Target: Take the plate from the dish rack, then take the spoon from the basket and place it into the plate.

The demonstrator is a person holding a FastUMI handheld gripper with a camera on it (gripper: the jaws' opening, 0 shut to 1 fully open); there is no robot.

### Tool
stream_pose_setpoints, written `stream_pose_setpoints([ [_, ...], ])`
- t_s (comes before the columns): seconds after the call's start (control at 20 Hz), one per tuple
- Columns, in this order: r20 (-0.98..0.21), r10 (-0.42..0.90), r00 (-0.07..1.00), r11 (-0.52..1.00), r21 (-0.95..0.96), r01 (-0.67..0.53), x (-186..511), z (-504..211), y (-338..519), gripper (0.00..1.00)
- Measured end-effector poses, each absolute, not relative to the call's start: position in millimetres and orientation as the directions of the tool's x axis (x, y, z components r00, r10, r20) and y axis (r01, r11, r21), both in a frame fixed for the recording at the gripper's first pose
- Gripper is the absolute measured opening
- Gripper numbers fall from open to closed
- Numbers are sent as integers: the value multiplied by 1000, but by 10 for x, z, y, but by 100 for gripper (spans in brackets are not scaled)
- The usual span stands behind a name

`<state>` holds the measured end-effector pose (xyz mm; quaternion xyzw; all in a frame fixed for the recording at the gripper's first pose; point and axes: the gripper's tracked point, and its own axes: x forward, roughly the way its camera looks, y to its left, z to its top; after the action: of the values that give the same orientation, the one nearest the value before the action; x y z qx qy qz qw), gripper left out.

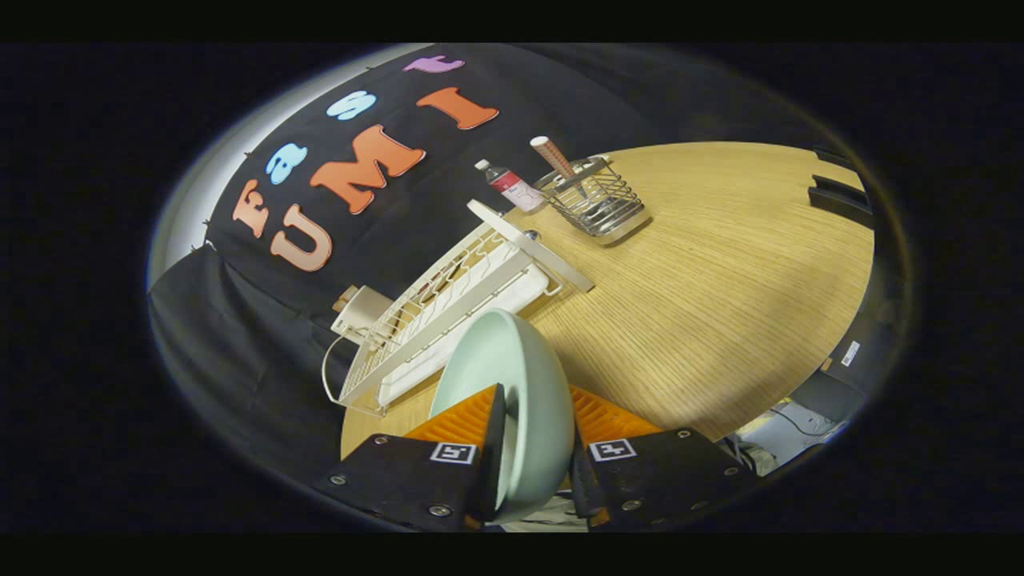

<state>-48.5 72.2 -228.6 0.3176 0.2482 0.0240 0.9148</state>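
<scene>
dish rack (448, 320): white wire rack lying beyond the fingers, at the bench's edge against the black cloth; keep the plate's rim from snagging its wires as you carry it off.
plate (520, 384): pale green, held on edge between the fingers and above the bench, just in front of the rack.
gripper (532, 456): your fingers pinch the plate's rim from both sides; hold that squeeze steady, since an edge grip can let it swing.
bench (720, 320): bare wood to the right of the plate looks the best spot to set it; level the plate first, lower it flat, then release.
basket (596, 200): wire caddy at the far end beside a water bottle (512, 186); a handle (554, 156), likely the spoon's, sticks up from it, so leave a clear path there.
</scene>
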Motion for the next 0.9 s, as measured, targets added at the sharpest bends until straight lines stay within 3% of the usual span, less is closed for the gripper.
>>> stream_pose_setpoints([
  [0.2,-468,144,872,876,470,108,-496,-2343,584,49],
  [0.45,-430,72,900,935,344,89,-441,-2169,369,52],
  [0.75,-378,-27,926,976,189,105,-316,-1940,-56,72],
  [0.9,-319,-57,946,982,151,110,-257,-1705,-234,89],
])
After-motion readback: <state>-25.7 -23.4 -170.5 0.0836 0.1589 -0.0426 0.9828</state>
